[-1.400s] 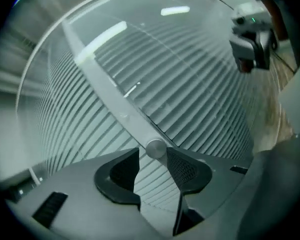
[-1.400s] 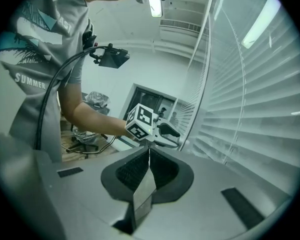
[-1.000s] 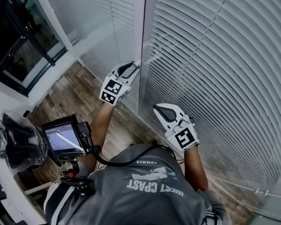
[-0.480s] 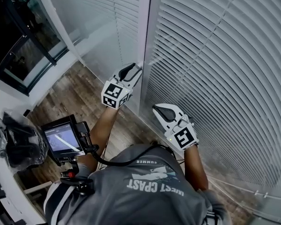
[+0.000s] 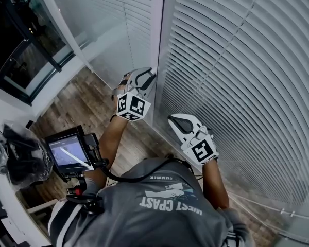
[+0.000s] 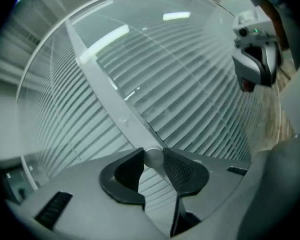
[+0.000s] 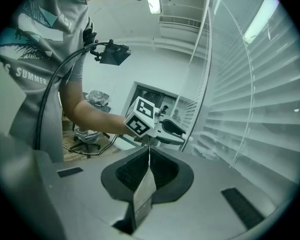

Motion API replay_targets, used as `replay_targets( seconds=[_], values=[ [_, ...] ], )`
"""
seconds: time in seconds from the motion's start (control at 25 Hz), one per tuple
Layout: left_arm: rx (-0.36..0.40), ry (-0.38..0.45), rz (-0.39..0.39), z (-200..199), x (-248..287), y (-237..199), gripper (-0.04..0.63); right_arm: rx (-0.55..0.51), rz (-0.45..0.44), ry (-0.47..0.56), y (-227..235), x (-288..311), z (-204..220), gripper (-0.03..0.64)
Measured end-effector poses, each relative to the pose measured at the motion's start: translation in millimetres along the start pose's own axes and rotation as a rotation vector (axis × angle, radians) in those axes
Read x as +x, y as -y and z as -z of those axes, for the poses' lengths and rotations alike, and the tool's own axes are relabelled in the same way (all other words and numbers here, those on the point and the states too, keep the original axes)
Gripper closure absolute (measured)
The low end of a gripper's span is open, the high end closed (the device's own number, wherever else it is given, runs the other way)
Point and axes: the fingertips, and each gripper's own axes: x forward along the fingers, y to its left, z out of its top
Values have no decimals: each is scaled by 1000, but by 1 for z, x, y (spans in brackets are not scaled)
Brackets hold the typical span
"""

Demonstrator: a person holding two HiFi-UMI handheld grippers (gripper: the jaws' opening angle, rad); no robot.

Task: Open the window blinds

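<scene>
Left claw pinches the blind wand; right claw is closed, empty.

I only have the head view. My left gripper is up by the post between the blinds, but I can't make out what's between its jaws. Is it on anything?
Observer: Yes. The left gripper view shows the left gripper shut on a round rod, with a pad on each side.
Operator: And the right?
Observer: In its own view the right gripper is shut, with nothing seen between the jaws.
Operator: Is it against the slats?
Observer: No. That view has the slats off to one side, apart from the jaws, and it faces the left gripper.
</scene>
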Motion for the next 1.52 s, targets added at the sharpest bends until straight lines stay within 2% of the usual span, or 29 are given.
replay_targets(
  seconds=[0.04,0.08,0.16,0.2,0.24,0.32,0.36,0.4,0.44,0.48,0.52,0.56,0.6,0.64,0.68,0.72,0.76,0.8,0.88,0.96,1.04,1.08,1.12,1.16,1.28,1.4,1.44,1.48,1.52],
  values=[
    [-149,41,32,1,0,-1,469,3,1,-2,0,0,1,612],
    [-356,102,73,1,-1,-4,469,5,2,-4,0,0,2,612],
    [-838,245,154,3,-3,-11,469,8,2,-7,-1,1,3,612],
    [-1050,307,180,5,-4,-13,469,9,0,-7,-2,1,3,612],
    [-1227,359,198,8,-5,-15,469,8,-1,-6,-2,2,3,612],
    [-1491,438,229,10,-5,-17,469,9,-2,-1,-2,3,3,612],
    [-1579,465,241,11,-4,-17,469,9,-2,1,-1,3,3,612],
    [-1634,481,250,11,-4,-18,469,9,-3,2,-1,4,4,612],
    [-1653,488,253,11,-3,-18,469,9,-6,1,-1,4,4,612],
    [-1616,481,249,10,-3,-18,468,8,-9,-1,-1,5,4,612],
    [-1507,454,231,10,-4,-17,468,8,-11,-3,-1,6,4,612],
    [-1319,403,193,8,-5,-16,468,8,-14,-4,-2,7,4,612],
    [-1060,333,134,7,-9,-15,455,8,-15,-5,-2,7,4,612],
    [-760,251,65,5,-12,-15,420,8,-16,-5,-3,6,4,612],
    [-469,172,6,2,-14,-14,412,9,-16,-6,-2,5,5,612],
    [-231,108,-30,-1,-13,-13,394,11,-15,-8,-2,5,5,612],
    [-65,66,-40,-6,-11,-11,393,13,-15,-11,-1,4,5,612],
    [35,42,-35,-10,-8,-7,401,16,-15,-14,-1,5,5,612],
    [113,23,-26,-10,-5,0,465,19,-20,-14,-3,6,6,612],
    [119,13,-38,-6,-6,3,468,12,-28,-9,-6,8,8,611],
    [65,15,-37,-4,-6,4,470,5,-27,-7,-7,7,10,612],
    [-12,32,-24,-4,-5,3,471,7,-22,-7,-7,6,10,612],
    [-138,65,-1,-4,-5,1,471,11,-16,-9,-6,5,10,612],
    [-310,113,30,-4,-4,-3,471,16,-11,-10,-5,5,10,612],
    [-906,282,127,2,-4,-19,471,27,-14,-7,-4,7,10,612],
    [-1396,409,205,15,-1,-25,471,29,-29,2,-4,11,10,612],
    [-1532,447,228,18,1,-25,469,29,-33,3,-4,13,11,612],
    [-1637,480,244,19,2,-25,469,29,-37,2,-4,15,11,612],
    [-1697,500,250,20,3,-25,469,28,-41,0,-5,16,12,612]
  ],
)
